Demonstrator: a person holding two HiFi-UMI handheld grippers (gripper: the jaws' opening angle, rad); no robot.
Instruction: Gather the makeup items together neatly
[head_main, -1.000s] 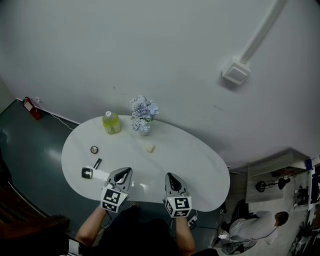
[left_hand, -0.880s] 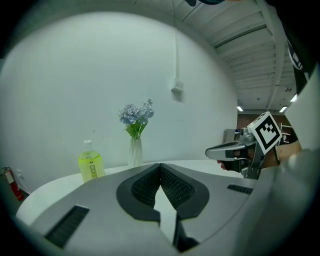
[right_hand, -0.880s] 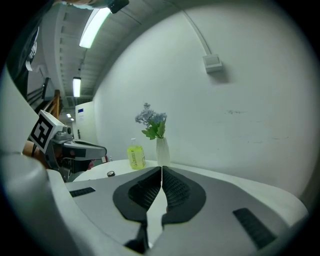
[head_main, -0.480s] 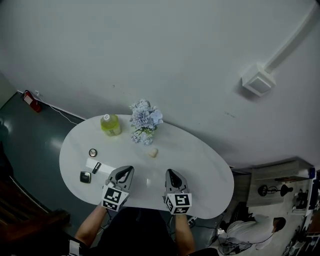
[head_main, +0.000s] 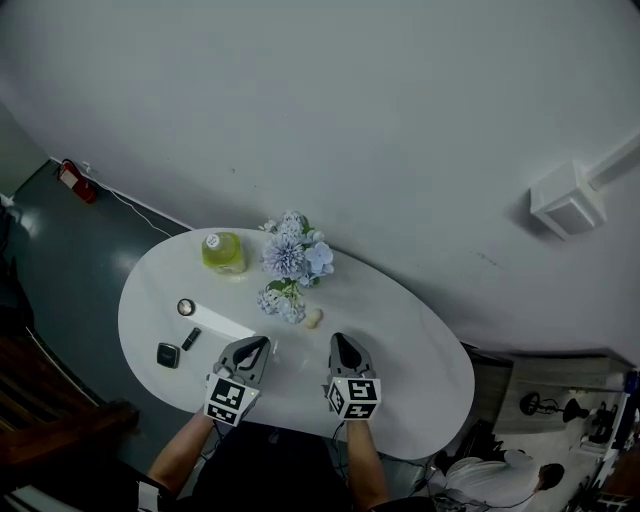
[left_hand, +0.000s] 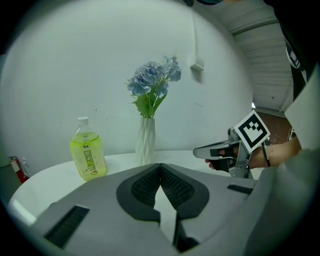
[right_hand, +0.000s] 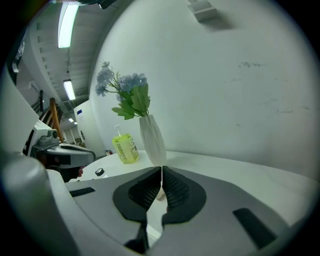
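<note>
Hovering on the near side of the flower vase, the left gripper and right gripper are both fully closed and empty, apparently poised before picking; the makeup items lie scattered left of the vase.

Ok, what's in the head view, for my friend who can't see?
The left gripper and right gripper, both shut and empty, hover over the near edge of a white oval table. Small dark makeup items lie at its left; a green bottle and blue flowers stand farther back.
</note>
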